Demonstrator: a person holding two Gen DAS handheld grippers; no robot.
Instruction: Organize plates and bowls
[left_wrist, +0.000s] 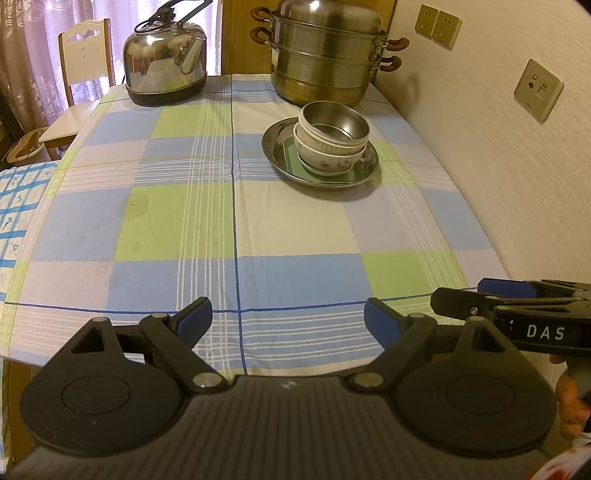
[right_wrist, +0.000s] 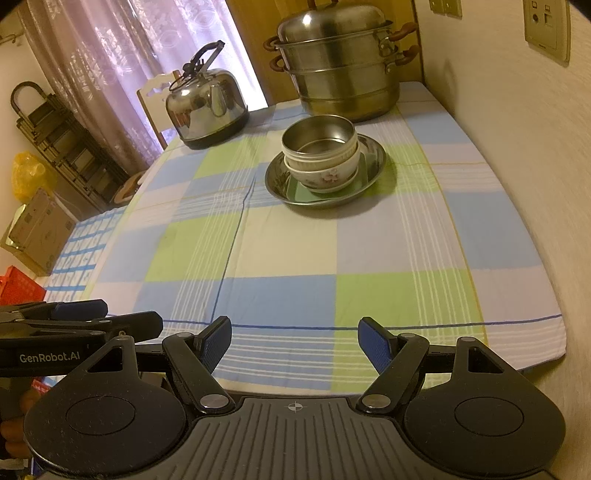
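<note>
Left hand-held gripper (left_wrist: 288, 321): jaws spread apart, nothing between the blue pads, over the near edge of the bench (left_wrist: 295, 229).
Right hand-held gripper (right_wrist: 294, 343): jaws likewise apart and holding nothing, over the same near edge, just beside the left one.
Writing: "DAS" on the side of the right hand-held gripper as seen from the left wrist; "GenRobot.AI" on the side of the left one as seen from the right wrist.
Bench cover: checked cloth in blue, green and cream.
Metal plate (left_wrist: 280, 158): round, shiny steel, toward the far right part of the bench, near the wall edge.
In the plate: a pale green square dish (left_wrist: 291, 155) under a stack of bowls.
Bowl stack: white floral bowl (left_wrist: 328, 162) at the bottom, a second white bowl nested in it, a steel bowl (left_wrist: 334, 123) on top, tilted slightly.
Steamer pot (left_wrist: 325, 55): tiered steel, lidded, brown handles, at the far right corner just behind the plate.
Kettle (left_wrist: 164, 62): steel, at the far left corner.
</note>
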